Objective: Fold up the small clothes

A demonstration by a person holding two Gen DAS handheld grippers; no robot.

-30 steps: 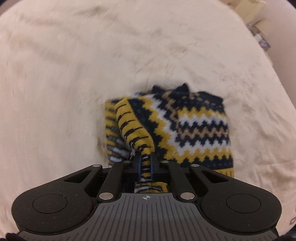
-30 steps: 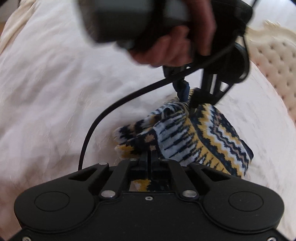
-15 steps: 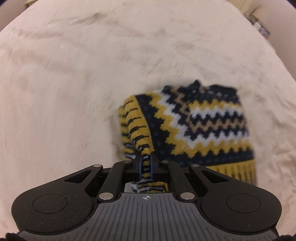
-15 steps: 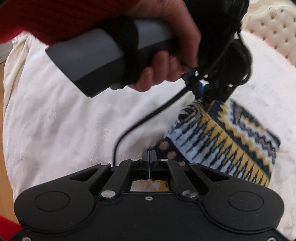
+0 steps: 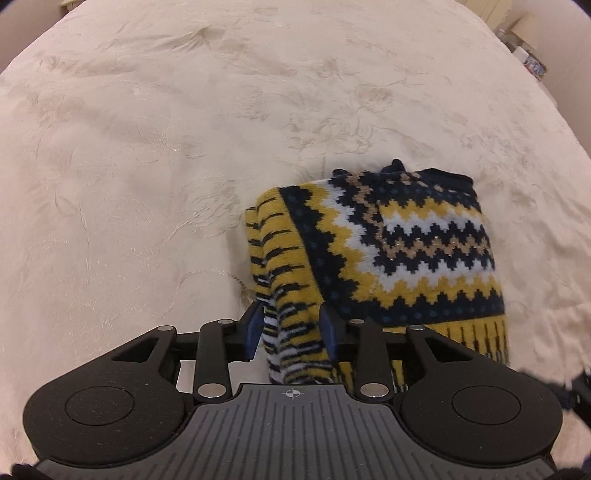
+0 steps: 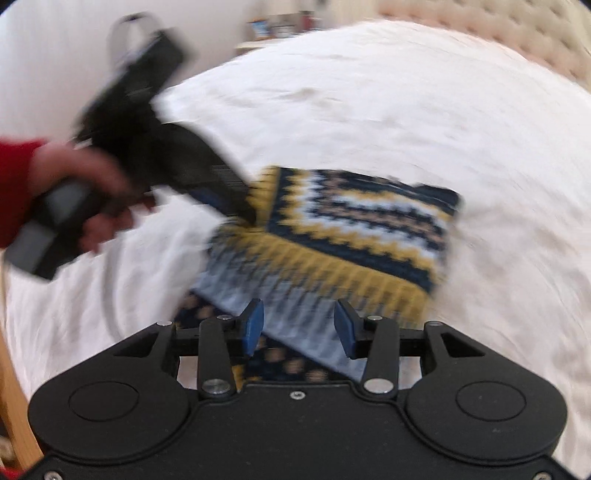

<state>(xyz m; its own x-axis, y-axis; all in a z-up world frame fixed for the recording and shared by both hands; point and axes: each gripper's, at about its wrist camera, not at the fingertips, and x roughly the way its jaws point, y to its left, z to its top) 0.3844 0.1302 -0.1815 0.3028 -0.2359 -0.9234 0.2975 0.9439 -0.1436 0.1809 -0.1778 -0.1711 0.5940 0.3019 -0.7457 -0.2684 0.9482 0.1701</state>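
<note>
A small knitted sweater (image 5: 402, 254) with navy, yellow and white zigzags lies folded on the cream bedspread (image 5: 147, 147). My left gripper (image 5: 291, 328) is open, its blue pads either side of the striped sleeve (image 5: 284, 295), which lies loose between them. In the right wrist view, which is blurred, the sweater (image 6: 354, 232) lies ahead and my right gripper (image 6: 299, 328) is open over its near striped edge. The left gripper (image 6: 236, 206) reaches the sweater's left corner there, held by a hand.
The person's hand with a red cuff (image 6: 18, 184) is at the left of the right wrist view. A tufted headboard (image 6: 480, 22) stands at the far right. Clutter sits by the bed's far corner (image 5: 524, 55).
Both grippers have opened and let go of the sweater. It has dropped flat onto the bed in a folded rectangle. The left gripper has swung to the left in the right view.
</note>
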